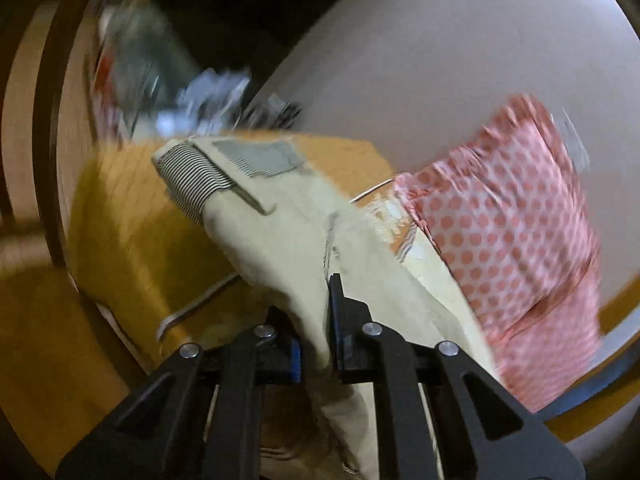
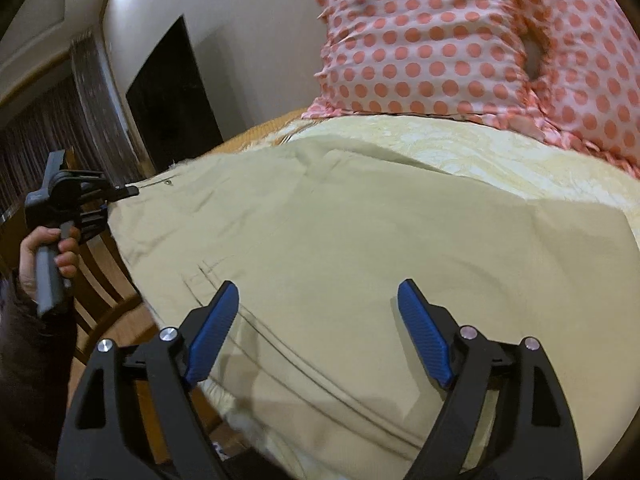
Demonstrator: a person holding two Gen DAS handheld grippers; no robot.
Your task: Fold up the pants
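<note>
Right wrist view: right claw (image 2: 316, 300) gapes wide above the pants (image 2: 340, 232), whose edge the left claw (image 2: 130, 191) pinches.

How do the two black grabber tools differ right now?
The left gripper is shut on a fold of the beige pants, while the right gripper is wide open and holds nothing. The left one grips the pants at their edge; the right one hovers above the middle of the cloth. On the right one the blue pads show fully; on the left one cloth hides most of them. Both are black with two fingers.
</note>
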